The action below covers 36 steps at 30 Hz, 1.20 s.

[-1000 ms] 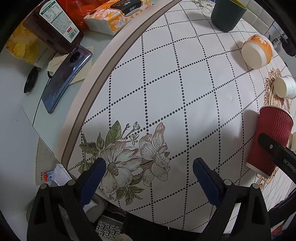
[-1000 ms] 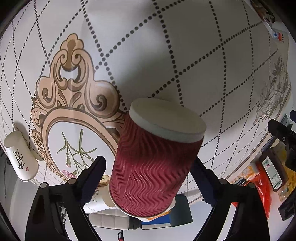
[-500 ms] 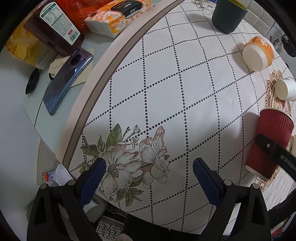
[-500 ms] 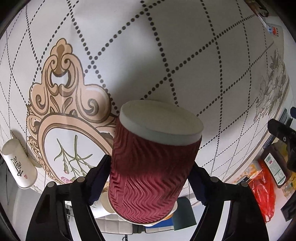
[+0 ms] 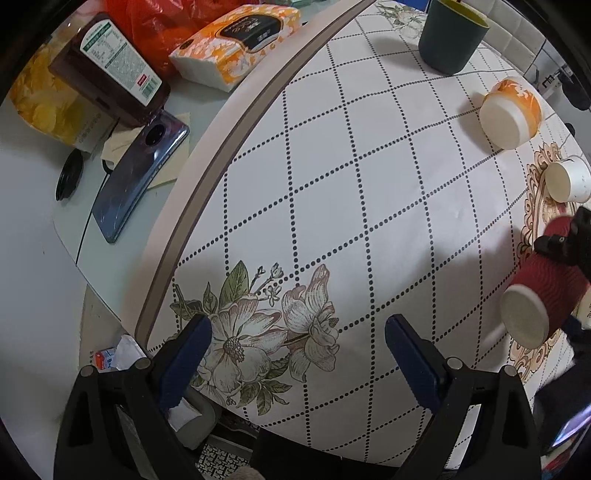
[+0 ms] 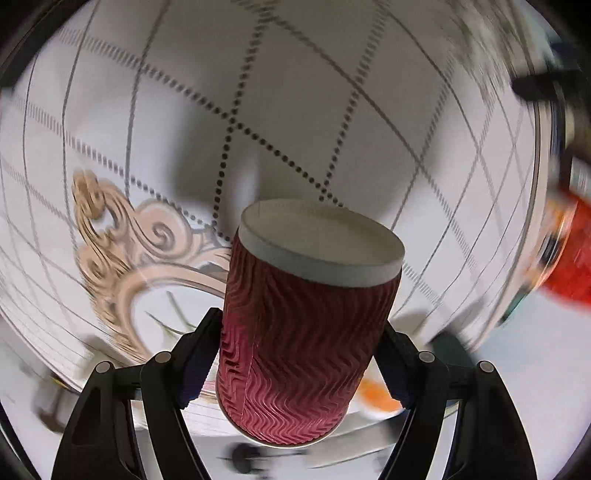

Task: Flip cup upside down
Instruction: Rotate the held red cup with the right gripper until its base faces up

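A red ribbed paper cup (image 6: 303, 350) with a white base is held between the fingers of my right gripper (image 6: 295, 365), which is shut on its sides. Its white base points away from the camera, toward the tablecloth. In the left wrist view the same cup (image 5: 546, 291) hangs tilted in the air at the right edge, base toward the lower left, with the black right gripper on it. My left gripper (image 5: 295, 354) is open and empty, low over the flower print at the table's near edge.
A white diamond-dotted tablecloth (image 5: 332, 184) covers the round table. On it lie an orange cup (image 5: 511, 112) on its side, a small white cup (image 5: 567, 179) on its side and an upright dark green cup (image 5: 450, 33). A phone (image 5: 136, 177), bottle (image 5: 107, 66) and tissue pack (image 5: 236, 40) lie left.
My right gripper closed on the red cup, lifted it off the table and is turning it; the right wrist view is now motion-blurred. The left gripper has barely moved.
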Motion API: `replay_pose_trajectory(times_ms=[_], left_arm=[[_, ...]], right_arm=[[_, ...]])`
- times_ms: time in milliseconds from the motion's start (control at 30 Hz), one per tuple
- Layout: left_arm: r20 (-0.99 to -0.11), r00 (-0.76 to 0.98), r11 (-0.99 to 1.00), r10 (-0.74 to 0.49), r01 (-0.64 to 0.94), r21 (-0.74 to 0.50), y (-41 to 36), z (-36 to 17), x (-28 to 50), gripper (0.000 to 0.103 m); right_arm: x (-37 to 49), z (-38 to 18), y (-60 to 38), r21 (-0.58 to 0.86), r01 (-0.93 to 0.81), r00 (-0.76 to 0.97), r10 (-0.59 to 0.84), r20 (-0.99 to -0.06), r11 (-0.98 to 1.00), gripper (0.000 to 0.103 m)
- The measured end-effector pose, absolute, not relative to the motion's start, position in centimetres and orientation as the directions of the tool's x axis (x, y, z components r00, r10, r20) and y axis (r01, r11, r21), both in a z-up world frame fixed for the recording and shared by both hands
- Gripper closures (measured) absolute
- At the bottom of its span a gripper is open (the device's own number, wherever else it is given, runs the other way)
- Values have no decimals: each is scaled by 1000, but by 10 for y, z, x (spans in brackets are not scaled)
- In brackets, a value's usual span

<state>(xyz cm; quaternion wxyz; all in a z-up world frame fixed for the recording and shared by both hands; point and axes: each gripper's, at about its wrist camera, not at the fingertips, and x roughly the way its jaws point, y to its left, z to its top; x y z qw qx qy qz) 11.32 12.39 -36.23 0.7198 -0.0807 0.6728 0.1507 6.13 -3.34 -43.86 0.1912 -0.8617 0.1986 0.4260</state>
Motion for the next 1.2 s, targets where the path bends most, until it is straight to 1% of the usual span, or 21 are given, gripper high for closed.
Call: replay_pose_trajectory(times_ms=[100,267,367,533,733,900,1033,1200], left_arm=[[-993,55,945,106,-317,83,121,-360,115,7],[-992,61,950,109,-301,86,117,-358,117,7],[-992,63,952,109,-295,86,112,-355,117,7],[-992,70,956,109,-280,85,110,-353,120,7],[-992,71,962,103,-261,82,102,-353,121,7],[-992,72,965,103,-250,83,98,-354,122,7],[-992,71,966,104,-245,83,96,-354,123,7],[-992,73,967,104,-241,84,93,-354,125,7]], right_arm=[[74,-435,-18,-154,-655,495,-266,-827,-740,24],[97,-432,-2,-145,-838,375,-363,-853,-526,24],[109,-431,3,-130,-906,303,-401,-865,-403,24],[130,-430,11,-50,-993,94,-456,-885,-108,24],[154,-434,9,25,-976,-120,-439,-890,217,24],[176,-436,1,113,-866,-307,-342,-888,486,24],[193,-436,-3,167,-776,-393,-259,-882,608,24],[210,-440,-14,199,-693,-454,-205,-867,692,23]])
